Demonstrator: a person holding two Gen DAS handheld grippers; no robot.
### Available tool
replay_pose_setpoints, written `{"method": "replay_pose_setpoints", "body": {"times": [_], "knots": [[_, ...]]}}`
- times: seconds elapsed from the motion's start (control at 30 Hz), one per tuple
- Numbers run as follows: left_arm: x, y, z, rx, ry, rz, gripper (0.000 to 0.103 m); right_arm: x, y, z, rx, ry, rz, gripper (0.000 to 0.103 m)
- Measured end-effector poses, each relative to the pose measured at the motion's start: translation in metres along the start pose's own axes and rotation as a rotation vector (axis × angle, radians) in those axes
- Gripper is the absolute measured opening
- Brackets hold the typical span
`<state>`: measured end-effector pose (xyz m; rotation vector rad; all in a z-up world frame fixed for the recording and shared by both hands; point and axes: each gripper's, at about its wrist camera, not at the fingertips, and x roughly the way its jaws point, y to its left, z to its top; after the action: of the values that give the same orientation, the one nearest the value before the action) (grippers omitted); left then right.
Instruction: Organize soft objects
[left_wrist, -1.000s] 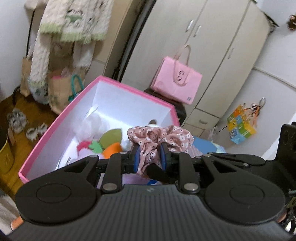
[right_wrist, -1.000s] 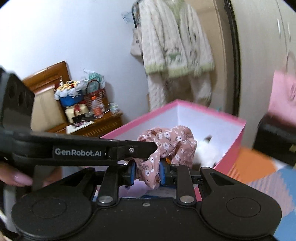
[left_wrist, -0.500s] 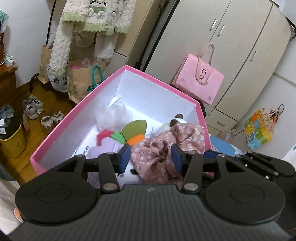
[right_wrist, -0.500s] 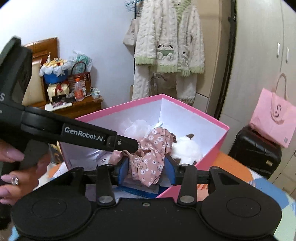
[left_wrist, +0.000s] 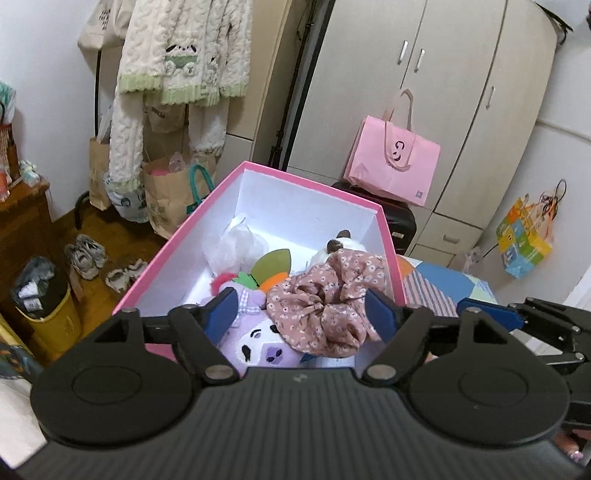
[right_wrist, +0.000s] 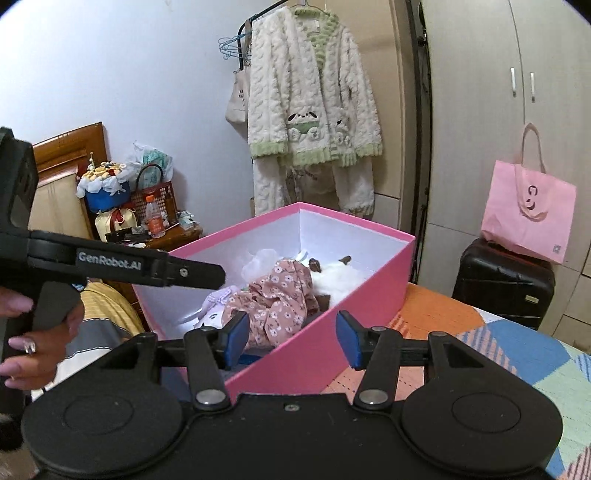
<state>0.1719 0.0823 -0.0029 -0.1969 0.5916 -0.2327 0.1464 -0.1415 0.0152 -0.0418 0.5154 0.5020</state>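
Released since a second ago, when it was pinched by both tongs at once, the floral cloth (left_wrist: 325, 306) is now seen lying loose inside the pink box (left_wrist: 317, 188), and both sets of jaws have just been opening. Within the box the cloth is heaped over the other soft things, toward the near right wall: a purple plush toy (left_wrist: 258, 347) is partly covered on its left, a white fluffy toy (right_wrist: 338, 275) lies just behind it, and an orange and green felt piece (left_wrist: 275, 267) and a crumpled clear plastic bag (left_wrist: 236, 247) are found further toward the box's far left corner.

The left tongs (left_wrist: 304, 315) are held spread at the box's near end, with the cloth seen between the blue pads but not pressed by them. The right tongs (right_wrist: 291, 338) are likewise spread, straddling the box's near corner from outside, nothing being gripped.

Beyond the box's far wall a pink shopping bag (left_wrist: 393, 164) is set on a black suitcase (right_wrist: 504, 282). A cream knitted cardigan (right_wrist: 312, 110) is hung behind the box, to its left.
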Motion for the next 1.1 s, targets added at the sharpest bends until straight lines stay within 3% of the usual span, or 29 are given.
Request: {"method": "replay_pose_setpoints", "body": {"times": [0.13, 0.2, 0.3, 0.37, 0.43, 0.53, 0.63, 0.77, 0.93, 1.1], "knots": [[-0.010, -0.008, 0.001, 0.047, 0.002, 0.020, 0.092, -0.007, 0.000, -0.003, 0.011, 0.026, -0.044, 0.063], [-0.015, -0.011, 0.002, 0.043, 0.010, 0.038, 0.097, -0.009, -0.002, -0.003, 0.030, 0.046, -0.082, 0.081], [-0.021, -0.013, 0.005, 0.023, 0.054, 0.071, 0.101, -0.011, -0.013, -0.003, 0.093, 0.077, -0.142, 0.095], [-0.025, -0.018, 0.006, 0.058, 0.062, 0.135, 0.101, -0.013, -0.020, -0.002, 0.146, 0.113, -0.207, 0.095], [-0.030, -0.024, 0.006, 0.115, 0.039, 0.206, 0.102, -0.017, -0.023, 0.000, 0.195, 0.163, -0.335, 0.095], [-0.035, -0.029, 0.006, 0.156, 0.060, 0.233, 0.102, -0.029, -0.018, 0.001, 0.134, 0.181, -0.414, 0.095], [-0.041, -0.034, 0.003, 0.177, 0.075, 0.186, 0.102, -0.053, -0.014, -0.005, 0.146, 0.129, -0.417, 0.095], [-0.058, -0.045, -0.009, 0.198, 0.025, 0.170, 0.102, -0.079, -0.005, -0.013, 0.174, 0.066, -0.398, 0.095], [-0.079, -0.055, -0.031, 0.226, -0.033, 0.143, 0.102, -0.093, 0.010, -0.020, 0.170, 0.027, -0.448, 0.095], [-0.090, -0.058, -0.049, 0.224, -0.086, 0.109, 0.102, -0.107, 0.010, -0.041, 0.274, -0.016, -0.427, 0.095]]}}
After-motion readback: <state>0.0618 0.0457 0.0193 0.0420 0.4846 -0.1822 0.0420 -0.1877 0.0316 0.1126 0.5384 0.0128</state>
